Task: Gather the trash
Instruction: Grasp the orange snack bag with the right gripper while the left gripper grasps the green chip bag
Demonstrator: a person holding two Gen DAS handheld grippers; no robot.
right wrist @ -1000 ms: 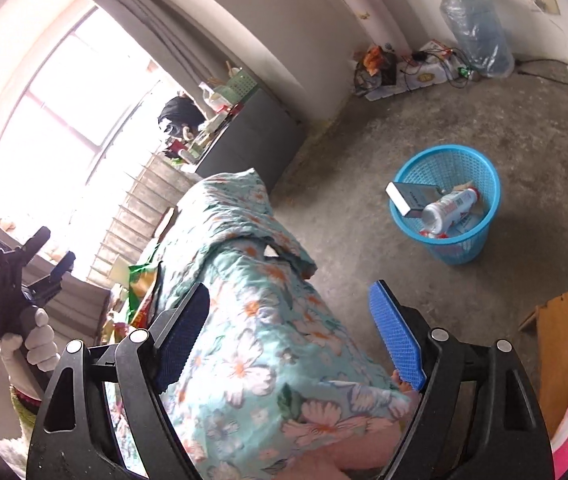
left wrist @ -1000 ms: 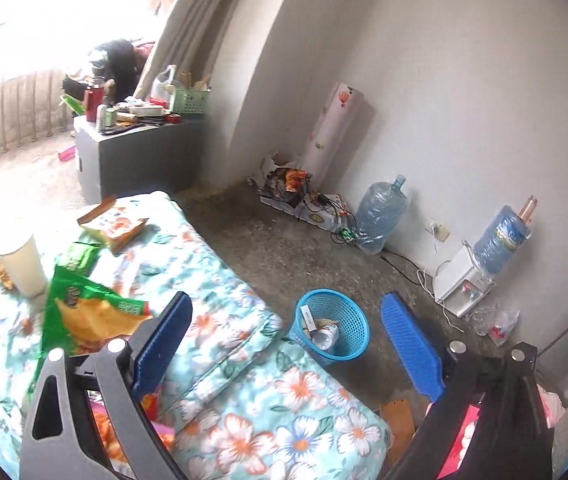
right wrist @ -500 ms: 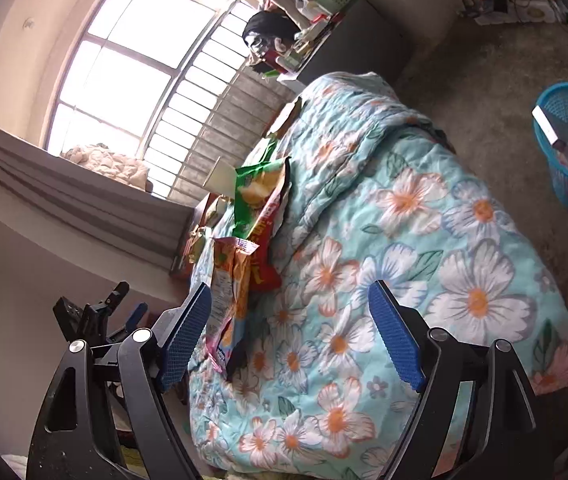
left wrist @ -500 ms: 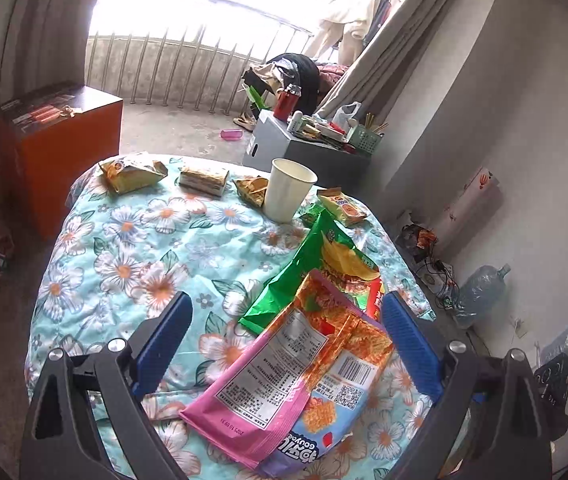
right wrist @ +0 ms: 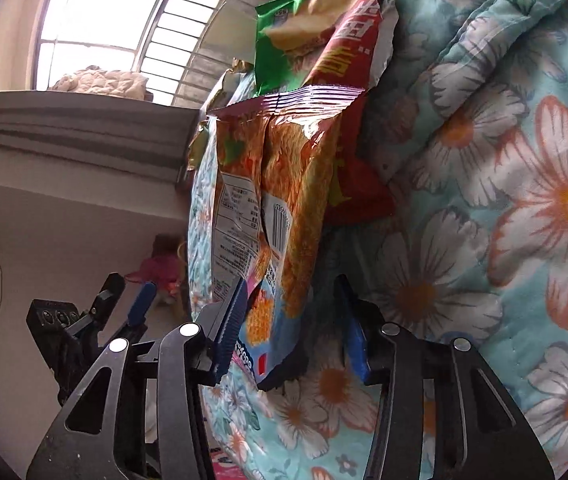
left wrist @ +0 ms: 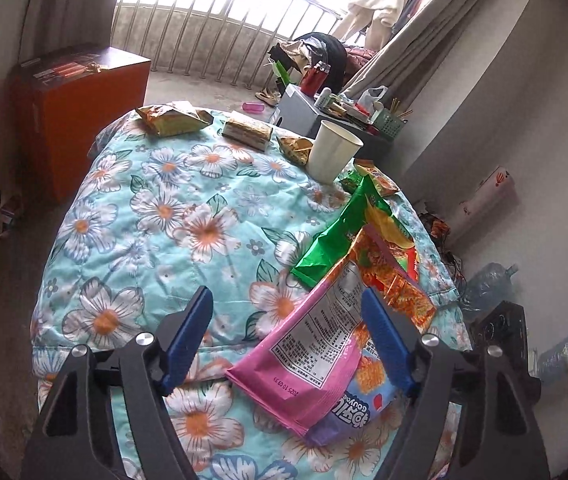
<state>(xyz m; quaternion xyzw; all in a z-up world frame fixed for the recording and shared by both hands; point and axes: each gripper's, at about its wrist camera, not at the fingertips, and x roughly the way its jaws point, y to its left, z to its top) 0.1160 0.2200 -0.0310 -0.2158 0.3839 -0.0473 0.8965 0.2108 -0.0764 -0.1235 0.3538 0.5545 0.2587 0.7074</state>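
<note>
Half a second ago both tools were held back from the bed (left wrist: 156,216); now the right tool (right wrist: 291,312) has closed in on the pink wrapper (right wrist: 280,184), whose lower end lies between its blue pads, and the jaws have narrowed from wide to a medium gap. I cannot tell whether the pads touch the film yet. I judge the pickup is starting, and a final squeeze is all that is left before the lift.

The left tool (left wrist: 287,328) has dropped a little nearer the same wrapper (left wrist: 323,340), jaws wide and holding nothing; the wrapper's near corner lies between its fingers and slightly toward the right one. Ahead of that tool and to its right a green bag (left wrist: 347,232) lies partly under the pink one, and further ahead stand a paper cup (left wrist: 333,152) and more crumpled packets (left wrist: 172,118).

The wrappers are thin, glossy, crinkled film, flat and limp, with a crimped seal at the far end. The bed's quilt is soft, floral and puckered, so pads pressed low could pinch cloth along with film. The cup is a stiff tapered cone, upright.
</note>
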